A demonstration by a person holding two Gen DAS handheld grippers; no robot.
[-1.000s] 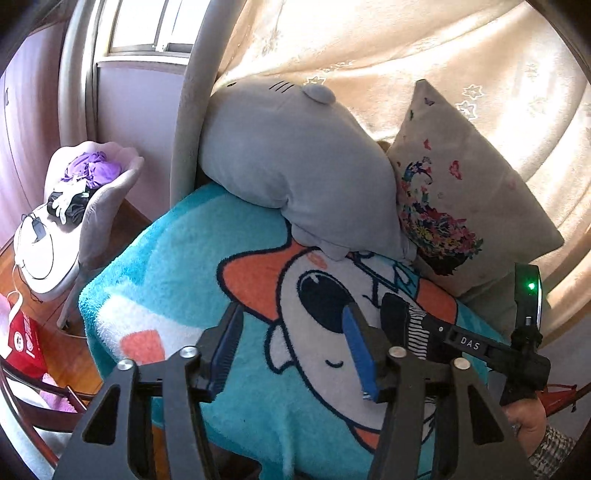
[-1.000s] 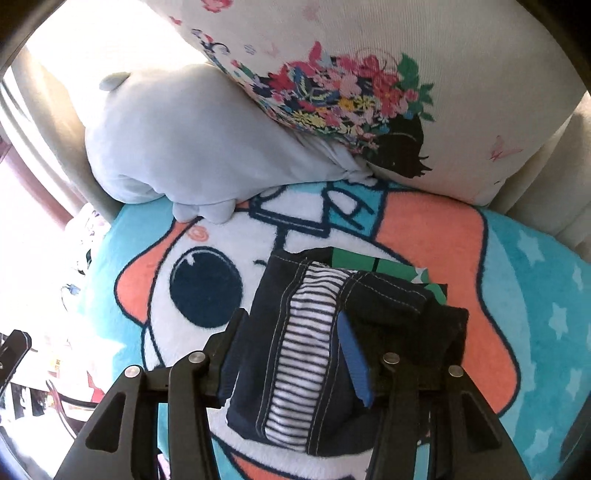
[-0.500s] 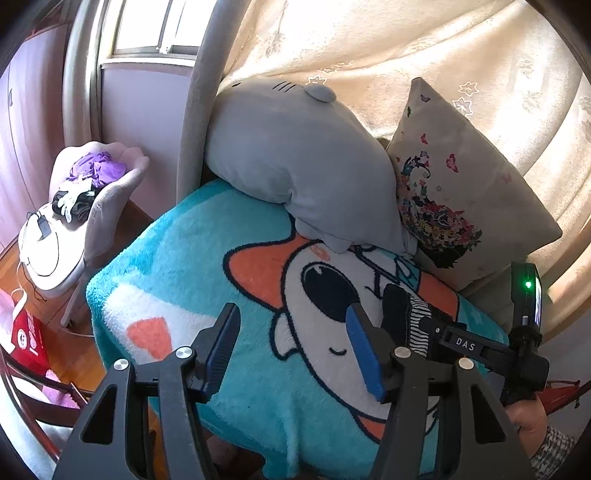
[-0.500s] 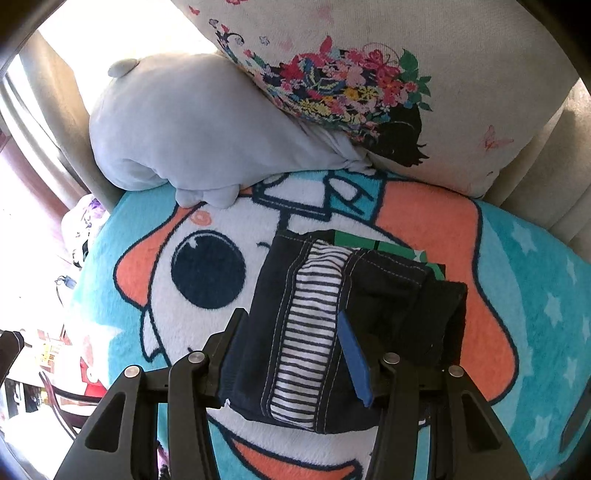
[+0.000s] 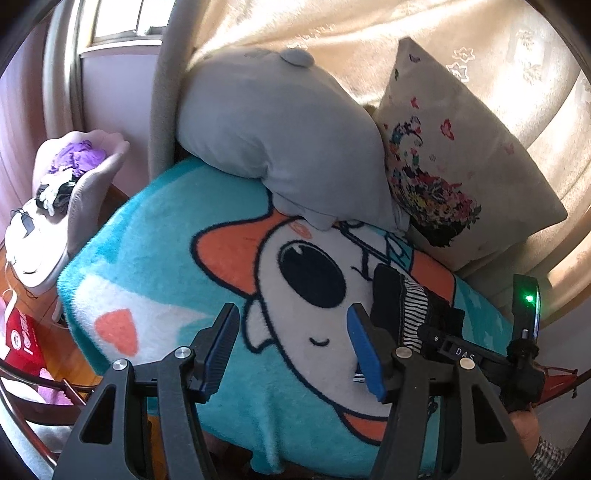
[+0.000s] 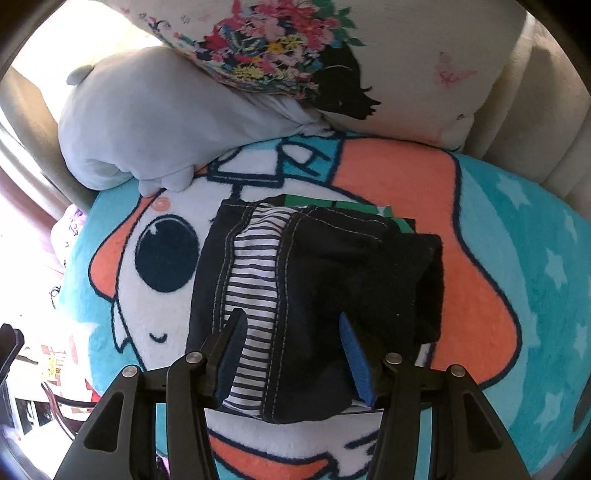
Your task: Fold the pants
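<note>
Folded dark pants (image 6: 295,295) under the right gripper (image 6: 291,354), its fingers spreading, seemingly not pinching cloth, striped lining showing, left gripper (image 5: 291,347) released beside them over the blanket (image 5: 155,258)

Bright daylight through the window (image 5: 122,22), glaring on the curtain (image 5: 424,44) beside it; blown-out white left of the plush (image 6: 147,118); fisheye-bent, dark-cornered edges.

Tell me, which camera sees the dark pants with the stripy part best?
The right wrist view. There the folded pants lie whole on the cartoon blanket, straight ahead, with the striped panel and stitching clear. In the left wrist view, the pants show only as a small, side-on strip, partly hidden behind that gripper's blue finger and the other gripper.
</note>
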